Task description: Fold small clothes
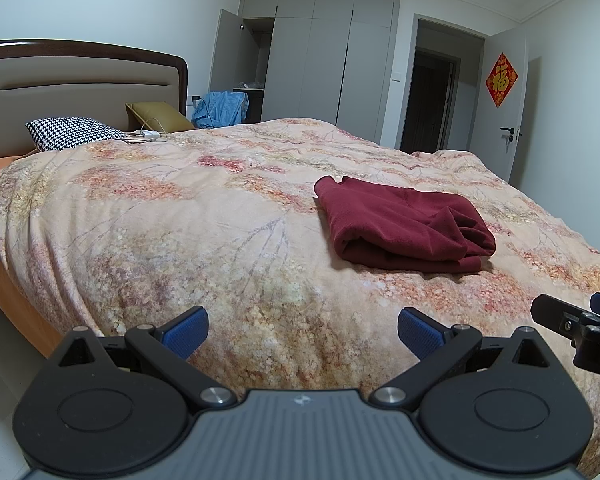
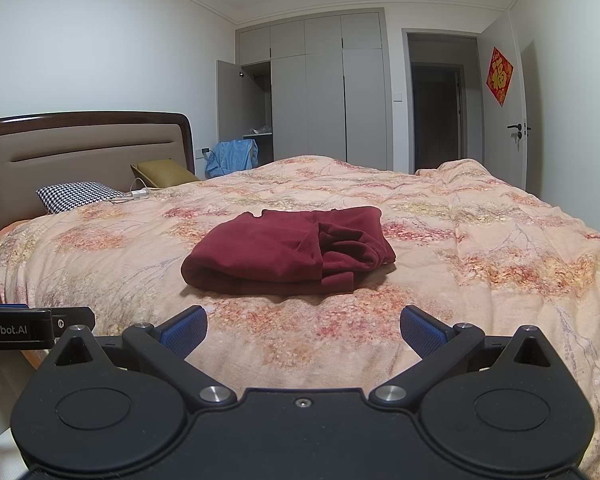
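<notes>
A dark red garment [image 1: 404,224] lies folded into a compact bundle on the floral bedspread [image 1: 188,216]; it also shows in the right wrist view [image 2: 288,252], straight ahead. My left gripper [image 1: 303,330] is open and empty, held above the bed's near edge, with the garment ahead and to its right. My right gripper [image 2: 303,330] is open and empty, a short way in front of the garment. The right gripper's tip shows at the right edge of the left wrist view [image 1: 580,324]. The left gripper's body shows at the left edge of the right wrist view [image 2: 28,326].
A houndstooth pillow [image 2: 76,196], an olive cushion [image 2: 164,172] and a white charger with cable [image 2: 140,193] lie by the headboard [image 2: 84,152]. Blue clothing [image 2: 232,156] hangs beside the grey wardrobe [image 2: 324,92], which has one door open. A doorway [image 2: 440,100] is at the far right.
</notes>
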Action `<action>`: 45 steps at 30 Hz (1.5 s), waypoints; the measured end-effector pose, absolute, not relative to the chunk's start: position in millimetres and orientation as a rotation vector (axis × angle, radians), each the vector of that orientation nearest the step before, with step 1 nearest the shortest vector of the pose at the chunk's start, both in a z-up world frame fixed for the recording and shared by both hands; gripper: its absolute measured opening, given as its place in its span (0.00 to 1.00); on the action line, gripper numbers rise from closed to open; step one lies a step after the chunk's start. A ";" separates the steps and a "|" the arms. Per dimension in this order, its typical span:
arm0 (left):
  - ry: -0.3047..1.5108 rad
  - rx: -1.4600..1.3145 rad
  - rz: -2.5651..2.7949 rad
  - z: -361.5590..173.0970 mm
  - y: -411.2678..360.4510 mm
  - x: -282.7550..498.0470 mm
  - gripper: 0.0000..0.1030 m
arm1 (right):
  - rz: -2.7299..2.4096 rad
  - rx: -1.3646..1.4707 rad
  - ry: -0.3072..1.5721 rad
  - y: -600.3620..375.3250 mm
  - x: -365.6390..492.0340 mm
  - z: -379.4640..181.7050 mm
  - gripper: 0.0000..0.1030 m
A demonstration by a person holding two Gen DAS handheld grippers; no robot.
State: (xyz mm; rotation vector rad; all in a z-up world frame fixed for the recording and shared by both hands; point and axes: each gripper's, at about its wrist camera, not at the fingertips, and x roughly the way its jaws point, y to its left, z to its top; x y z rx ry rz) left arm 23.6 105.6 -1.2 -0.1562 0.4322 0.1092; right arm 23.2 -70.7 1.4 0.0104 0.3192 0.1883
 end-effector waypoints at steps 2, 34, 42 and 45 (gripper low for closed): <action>0.433 -0.157 0.109 -1.2 105.4 23.4 1.00 | 0.188 0.010 0.319 -70.7 23.3 1.5 0.99; 0.433 -0.156 0.107 -1.2 105.4 23.6 1.00 | 0.190 0.011 0.323 -71.4 23.0 -1.2 0.99; 0.444 -0.132 0.125 0.2 97.5 23.3 1.00 | 0.201 0.007 0.327 -70.0 24.3 -3.2 0.99; 0.441 -0.099 0.130 4.5 91.1 24.8 1.00 | 0.208 0.002 0.329 -69.3 26.9 -2.0 0.99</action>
